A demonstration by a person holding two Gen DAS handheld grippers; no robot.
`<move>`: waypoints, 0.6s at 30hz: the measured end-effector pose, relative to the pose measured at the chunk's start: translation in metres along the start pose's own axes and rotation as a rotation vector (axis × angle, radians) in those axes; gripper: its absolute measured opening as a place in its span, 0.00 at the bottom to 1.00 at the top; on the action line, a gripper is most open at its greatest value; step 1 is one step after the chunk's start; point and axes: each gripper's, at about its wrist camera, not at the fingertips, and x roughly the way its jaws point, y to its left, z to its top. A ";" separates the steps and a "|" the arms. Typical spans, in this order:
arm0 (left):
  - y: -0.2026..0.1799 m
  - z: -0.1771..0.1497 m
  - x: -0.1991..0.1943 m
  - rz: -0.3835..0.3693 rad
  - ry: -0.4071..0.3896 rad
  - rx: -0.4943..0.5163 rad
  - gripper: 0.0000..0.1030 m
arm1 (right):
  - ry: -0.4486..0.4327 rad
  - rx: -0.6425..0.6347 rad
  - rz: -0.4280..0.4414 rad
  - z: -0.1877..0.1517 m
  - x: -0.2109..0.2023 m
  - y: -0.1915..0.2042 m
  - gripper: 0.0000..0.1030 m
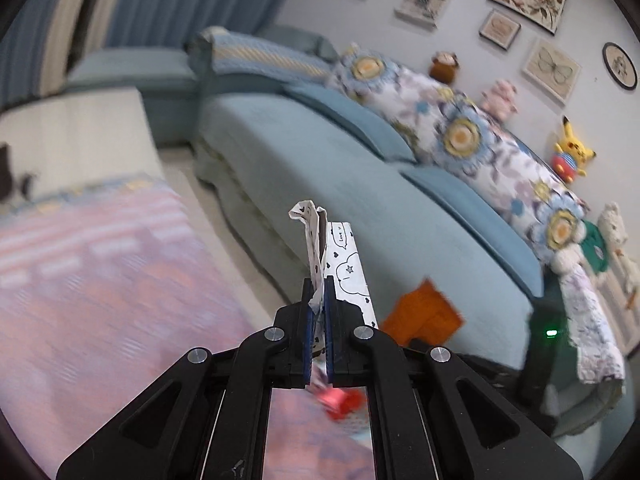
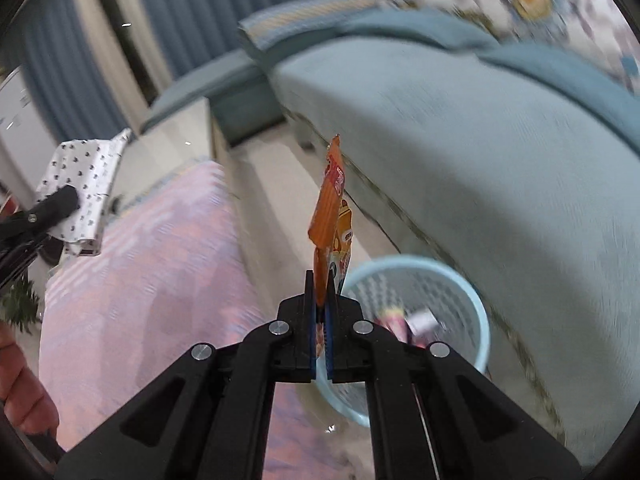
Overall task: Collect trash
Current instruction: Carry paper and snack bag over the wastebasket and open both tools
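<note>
My left gripper [image 1: 319,292] is shut on a white patterned paper wrapper [image 1: 344,264] with black doodles, held up in the air. It also shows at the left of the right wrist view [image 2: 86,184], pinched by the left gripper [image 2: 66,200]. My right gripper [image 2: 320,286] is shut on an orange snack packet [image 2: 330,208], held above and left of a light blue mesh bin [image 2: 476,304]. The bin holds some pieces of trash [image 2: 412,322]. The orange packet also shows in the left wrist view [image 1: 424,312].
A pale blue sofa [image 2: 480,140] with floral cushions [image 1: 472,136] and plush toys [image 1: 570,152] fills the right. A pink striped cloth [image 2: 140,280] covers a low table at the left. Pale floor [image 2: 272,192] runs between them. Something red [image 1: 340,398] lies below my left gripper.
</note>
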 end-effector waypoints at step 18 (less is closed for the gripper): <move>-0.026 -0.071 0.115 -0.029 0.278 0.077 0.06 | 0.165 0.155 -0.044 -0.043 0.060 -0.073 0.02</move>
